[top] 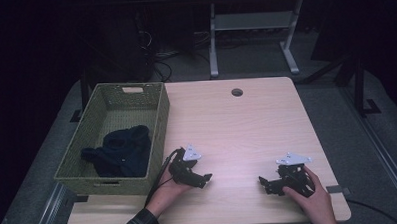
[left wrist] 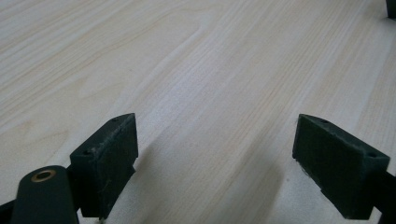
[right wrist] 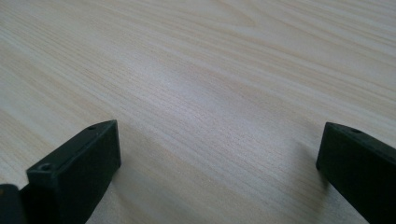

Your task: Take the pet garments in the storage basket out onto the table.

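A: High view?
B: Left gripper and right gripper rest low on the table, well apart, facing each other. Nearest thing: a dark cloth lying inside the green basket at the table's left edge, beside the left hand.

A: Left gripper view?
B: Jaws spread wide, only bare wood between them.

A: Right gripper view?
B: Jaws likewise wide apart over bare wood, holding nothing.
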`<state>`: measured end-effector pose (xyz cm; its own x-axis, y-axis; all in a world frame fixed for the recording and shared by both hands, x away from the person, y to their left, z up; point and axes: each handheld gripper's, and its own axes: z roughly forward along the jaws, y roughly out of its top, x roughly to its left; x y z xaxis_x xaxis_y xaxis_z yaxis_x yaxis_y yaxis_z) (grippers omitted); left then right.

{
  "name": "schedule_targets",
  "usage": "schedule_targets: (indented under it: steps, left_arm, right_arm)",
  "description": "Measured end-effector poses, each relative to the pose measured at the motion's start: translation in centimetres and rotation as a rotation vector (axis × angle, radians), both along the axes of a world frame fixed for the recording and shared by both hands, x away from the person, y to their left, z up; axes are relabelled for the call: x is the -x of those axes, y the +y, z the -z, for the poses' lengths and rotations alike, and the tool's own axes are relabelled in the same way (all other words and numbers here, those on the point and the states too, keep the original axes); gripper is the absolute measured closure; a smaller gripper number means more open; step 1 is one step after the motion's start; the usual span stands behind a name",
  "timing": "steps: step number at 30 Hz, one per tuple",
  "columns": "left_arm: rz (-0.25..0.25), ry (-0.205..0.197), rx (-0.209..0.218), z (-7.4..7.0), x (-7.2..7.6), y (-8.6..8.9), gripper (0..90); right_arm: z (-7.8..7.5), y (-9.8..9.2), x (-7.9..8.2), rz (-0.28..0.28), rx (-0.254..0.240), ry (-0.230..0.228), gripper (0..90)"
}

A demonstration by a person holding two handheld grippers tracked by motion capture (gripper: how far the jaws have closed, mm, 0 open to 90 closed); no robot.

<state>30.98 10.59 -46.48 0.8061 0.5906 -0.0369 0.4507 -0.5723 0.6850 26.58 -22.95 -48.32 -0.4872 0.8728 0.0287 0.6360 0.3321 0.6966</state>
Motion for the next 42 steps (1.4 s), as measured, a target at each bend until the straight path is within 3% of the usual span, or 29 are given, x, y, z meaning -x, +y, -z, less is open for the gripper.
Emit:
schedule_targets:
  steps: [8, 26, 42]
  left_arm:
    - [0.008, 0.011, 0.004, -0.6, 0.0, -0.2, 13.8]
    - [-0.003, -0.022, 0.023, -2.7, -0.5, 0.4, 14.0]
    - [0.013, -0.017, 0.031, -4.4, -0.5, 0.1, 14.3]
  right_arm:
    - [0.0, 0.0, 0.0, 0.000, 0.000, -0.001, 0.0]
    - [0.0, 0.0, -0.2, 0.007, -0.001, 0.000, 0.0]
    - [0.0, 0.0, -0.2, 0.007, -0.001, 0.000, 0.0]
